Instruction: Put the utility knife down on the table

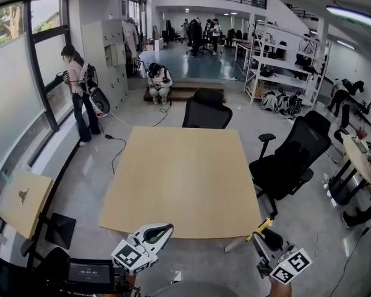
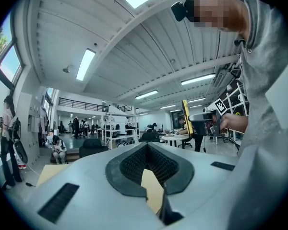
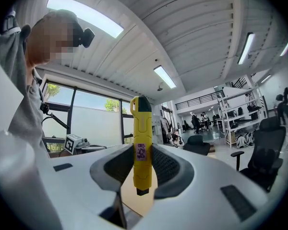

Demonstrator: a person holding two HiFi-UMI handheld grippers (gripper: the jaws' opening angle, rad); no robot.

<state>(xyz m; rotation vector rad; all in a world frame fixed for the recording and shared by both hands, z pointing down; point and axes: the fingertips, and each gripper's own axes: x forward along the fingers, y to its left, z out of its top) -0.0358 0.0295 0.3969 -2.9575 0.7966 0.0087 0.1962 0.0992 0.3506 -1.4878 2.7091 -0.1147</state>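
A yellow utility knife with a dark tip stands upright between the jaws of my right gripper, which is shut on its lower half. In the head view the right gripper hangs just off the near right corner of the beige table, and the knife slants up toward that corner. My left gripper hovers at the table's near edge, jaws together and holding nothing. The left gripper view also shows the knife, held up to the right in a person's hand.
Black office chairs stand at the table's far end and right side. A small wooden table is on the left and a dark screen sits at the bottom left. People stand by the window and farther back.
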